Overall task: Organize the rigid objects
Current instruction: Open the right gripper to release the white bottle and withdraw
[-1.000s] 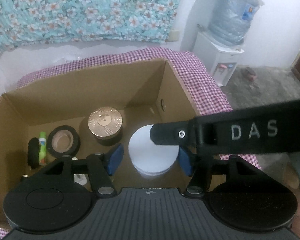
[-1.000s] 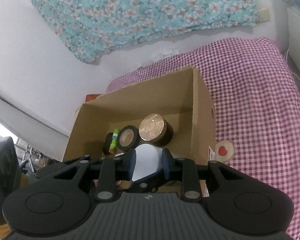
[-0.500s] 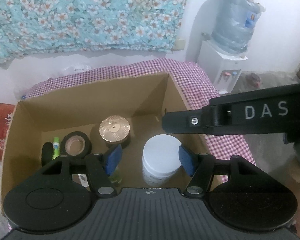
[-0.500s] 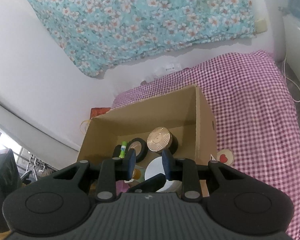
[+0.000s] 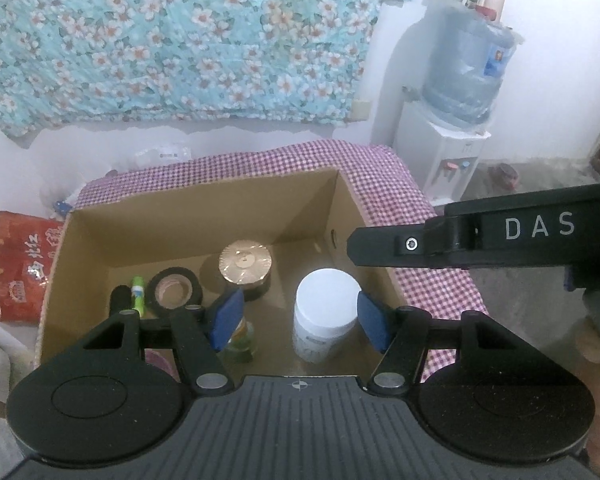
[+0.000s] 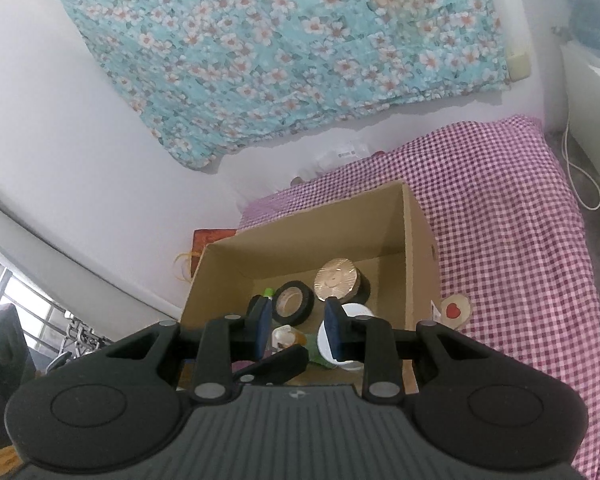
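Note:
An open cardboard box [image 5: 204,216] stands on a purple checked cloth [image 6: 520,240]. Inside it are a white jar [image 5: 326,310], a copper-lidded dark jar [image 5: 245,262], a black tape roll [image 5: 175,290], a green stick [image 5: 137,290] and a small glass bottle [image 5: 240,336]. My left gripper [image 5: 300,320] hovers above the box, open, its blue pads wider than the white jar below and clear of it. My right gripper [image 6: 299,326] hangs over the box's near side, its jaws a narrow gap apart with nothing between them. In the left wrist view one of its fingers [image 5: 500,236] crosses above the box's right wall.
A water dispenser [image 5: 456,152] stands to the right of the table, by the wall. A red bag [image 5: 24,264] lies left of the box. A round heart tag [image 6: 454,310] lies on the cloth by the box's right wall. Floral fabric [image 5: 180,40] hangs on the wall behind.
Both grippers have risen and pulled back from the box, which looks smaller and further below. The white jar stays standing in the box. Neither jaw gap has visibly changed.

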Available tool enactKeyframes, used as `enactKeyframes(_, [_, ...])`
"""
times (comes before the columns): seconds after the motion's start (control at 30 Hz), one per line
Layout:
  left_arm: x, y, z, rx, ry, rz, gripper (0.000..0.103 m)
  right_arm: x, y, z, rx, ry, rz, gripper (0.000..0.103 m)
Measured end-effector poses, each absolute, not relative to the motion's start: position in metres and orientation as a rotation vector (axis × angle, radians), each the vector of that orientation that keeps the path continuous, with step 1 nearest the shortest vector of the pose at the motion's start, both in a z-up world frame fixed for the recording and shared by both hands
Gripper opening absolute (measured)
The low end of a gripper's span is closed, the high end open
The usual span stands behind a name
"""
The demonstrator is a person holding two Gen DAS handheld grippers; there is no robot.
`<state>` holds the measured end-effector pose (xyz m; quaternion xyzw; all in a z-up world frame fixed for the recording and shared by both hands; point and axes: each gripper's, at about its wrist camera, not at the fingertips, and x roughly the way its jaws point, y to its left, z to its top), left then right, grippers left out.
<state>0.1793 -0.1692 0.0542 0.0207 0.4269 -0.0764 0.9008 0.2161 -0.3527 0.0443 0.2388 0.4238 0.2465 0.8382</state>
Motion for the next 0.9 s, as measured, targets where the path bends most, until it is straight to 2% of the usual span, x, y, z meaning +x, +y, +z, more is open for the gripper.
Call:
enactKeyframes(0.3, [0.157, -0.147, 0.064, 0.024, 0.869, -0.134, 0.063, 0.194, -0.347, 0.056, 0.498, 0.869, 0.516, 0.031])
enactKeyframes(0.43, [0.143, -0.126, 0.064, 0.002, 0.865, -0.092, 0.066, 0.172, -0.341, 0.064, 0.466, 0.836, 0.486, 0.032])
enactKeyframes(0.53, [0.131, -0.110, 0.060, -0.029, 0.873, -0.061, 0.071, 0.147, -0.328, 0.060, 0.406, 0.827, 0.434, 0.036])
enactKeyframes(0.6, [0.124, -0.101, 0.054, -0.032, 0.884, -0.036, 0.073, 0.142, -0.323, 0.058, 0.396, 0.832, 0.420, 0.049])
enactKeyframes(0.67, [0.118, -0.092, 0.048, -0.037, 0.897, -0.010, 0.077, 0.129, -0.309, 0.047, 0.350, 0.843, 0.377, 0.053])
enactKeyframes(0.9, [0.110, -0.064, 0.029, -0.070, 0.944, 0.048, 0.085, 0.120, -0.284, 0.021, 0.290, 0.900, 0.323, 0.057])
